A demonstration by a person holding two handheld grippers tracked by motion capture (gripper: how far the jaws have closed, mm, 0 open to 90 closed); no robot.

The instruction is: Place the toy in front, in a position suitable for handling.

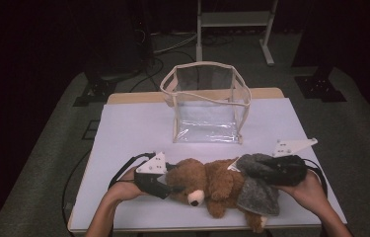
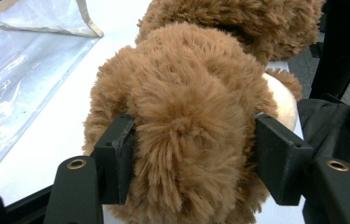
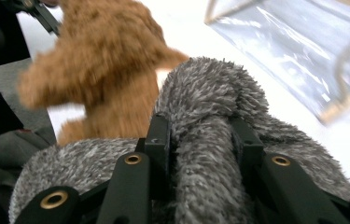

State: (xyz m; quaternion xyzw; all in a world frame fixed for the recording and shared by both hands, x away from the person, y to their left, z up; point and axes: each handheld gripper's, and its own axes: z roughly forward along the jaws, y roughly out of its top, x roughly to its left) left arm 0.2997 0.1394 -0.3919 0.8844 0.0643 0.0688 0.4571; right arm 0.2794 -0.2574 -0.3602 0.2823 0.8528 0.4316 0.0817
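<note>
Fingers (image 2: 116, 161) of the left gripper (image 1: 165, 183) squeeze the fluffy brown teddy bear's (image 1: 207, 182) head on the white counter (image 1: 133, 133). Right gripper (image 3: 200, 140) has its fingers pinched narrow on the fuzzy grey cloth (image 1: 261, 190) draped over the bear's legs, so most of those are hidden. The clear plastic bag (image 1: 206, 103) stands behind.

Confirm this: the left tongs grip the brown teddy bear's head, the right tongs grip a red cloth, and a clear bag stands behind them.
Not quite: the cloth in the right tongs is grey, not red, as the right gripper view shows. The left tongs do grip the brown teddy bear by its head, with the clear bag standing behind.
</note>
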